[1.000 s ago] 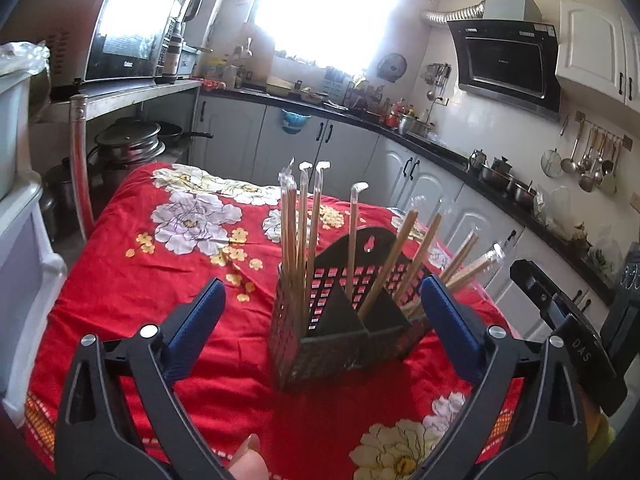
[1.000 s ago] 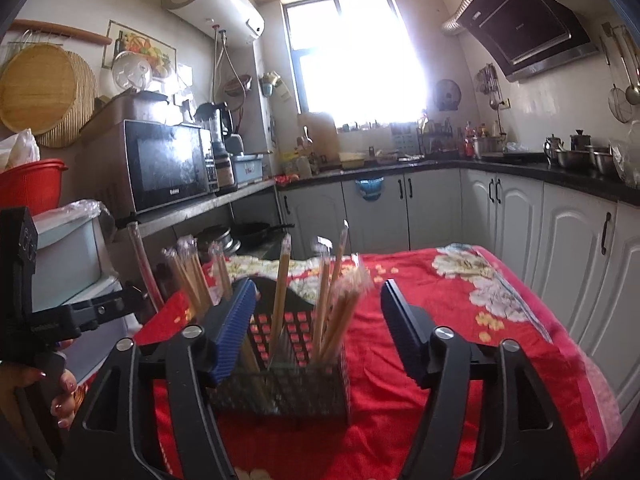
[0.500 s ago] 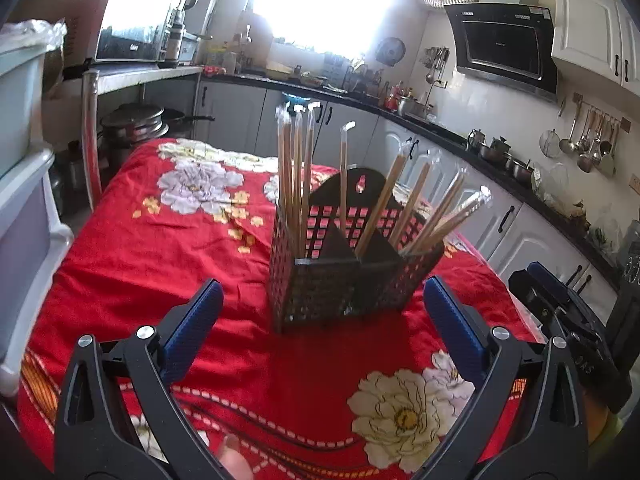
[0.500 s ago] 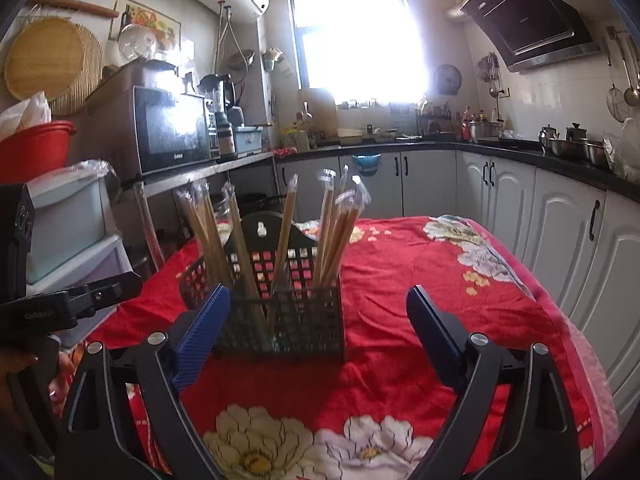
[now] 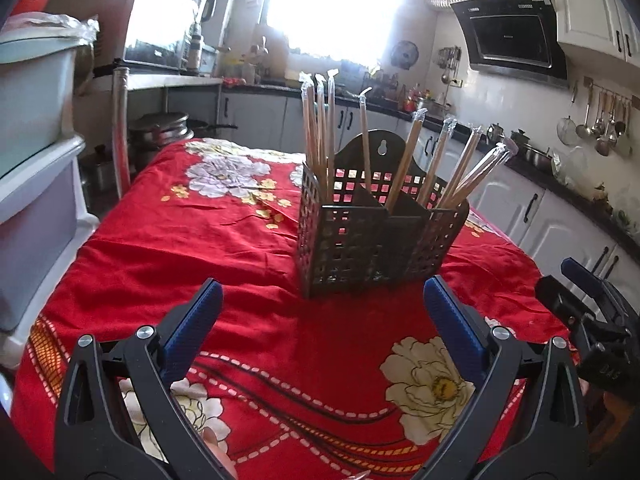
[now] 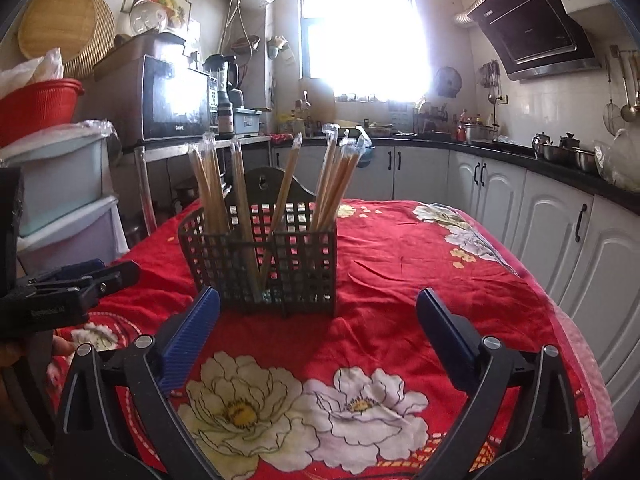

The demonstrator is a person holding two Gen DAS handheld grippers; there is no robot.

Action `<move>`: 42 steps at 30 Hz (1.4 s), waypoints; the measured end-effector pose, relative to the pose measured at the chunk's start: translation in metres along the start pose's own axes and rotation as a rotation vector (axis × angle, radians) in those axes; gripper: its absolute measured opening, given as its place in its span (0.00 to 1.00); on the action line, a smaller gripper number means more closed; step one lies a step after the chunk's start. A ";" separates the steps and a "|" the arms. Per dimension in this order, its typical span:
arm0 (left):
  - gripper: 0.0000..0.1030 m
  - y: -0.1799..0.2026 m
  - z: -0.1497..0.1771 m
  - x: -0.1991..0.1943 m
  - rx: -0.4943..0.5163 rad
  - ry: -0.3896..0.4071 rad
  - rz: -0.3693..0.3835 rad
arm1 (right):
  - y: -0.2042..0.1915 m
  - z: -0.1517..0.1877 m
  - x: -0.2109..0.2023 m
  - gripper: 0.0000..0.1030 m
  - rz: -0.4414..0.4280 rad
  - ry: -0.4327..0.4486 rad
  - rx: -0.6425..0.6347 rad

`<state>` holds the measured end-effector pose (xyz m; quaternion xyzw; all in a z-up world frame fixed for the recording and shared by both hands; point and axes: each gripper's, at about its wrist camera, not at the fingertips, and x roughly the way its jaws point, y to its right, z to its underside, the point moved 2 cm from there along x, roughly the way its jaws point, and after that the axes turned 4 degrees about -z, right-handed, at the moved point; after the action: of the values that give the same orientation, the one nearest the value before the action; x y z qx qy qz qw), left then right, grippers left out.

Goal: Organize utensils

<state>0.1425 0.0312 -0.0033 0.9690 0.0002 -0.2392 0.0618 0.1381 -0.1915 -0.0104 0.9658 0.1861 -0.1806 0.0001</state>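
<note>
- Standing upright on the red floral tablecloth [image 5: 168, 248]: dark perforated utensil holder [image 5: 372, 236], packed with plastic-wrapped chopsticks [image 5: 320, 128] leaning out of its compartments.
- Sitting farther from both cameras than a second ago, when the holder was filling the space between each pair of fingers; now lying just beyond the fingertips, touching neither gripper.
- Hovering over the near part of the cloth with jaws spread wide and nothing between the blue pads: left gripper [image 5: 322, 312]; spread looking the same as in the earlier left-wrist view.
- Gaping wide as well, having just been opening from a narrower gap, with only cloth between the pads: right gripper [image 6: 318, 316]; holder [image 6: 264, 264] ahead and slightly left of centre.
- Showing more of the big cream flowers near the table edge in both views than before.
- Appearing at the right edge of the left-wrist view: right gripper [image 5: 580, 292], off to the holder's side and apart from it.
</note>
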 end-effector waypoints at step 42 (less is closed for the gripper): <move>0.90 0.013 0.023 -0.016 0.036 0.152 -0.020 | 0.001 0.020 -0.009 0.94 0.013 0.091 0.013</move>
<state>0.1183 0.0164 -0.0149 0.9853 0.0103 -0.1656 0.0416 0.1239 -0.1972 -0.0259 0.9742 0.1783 -0.1376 -0.0136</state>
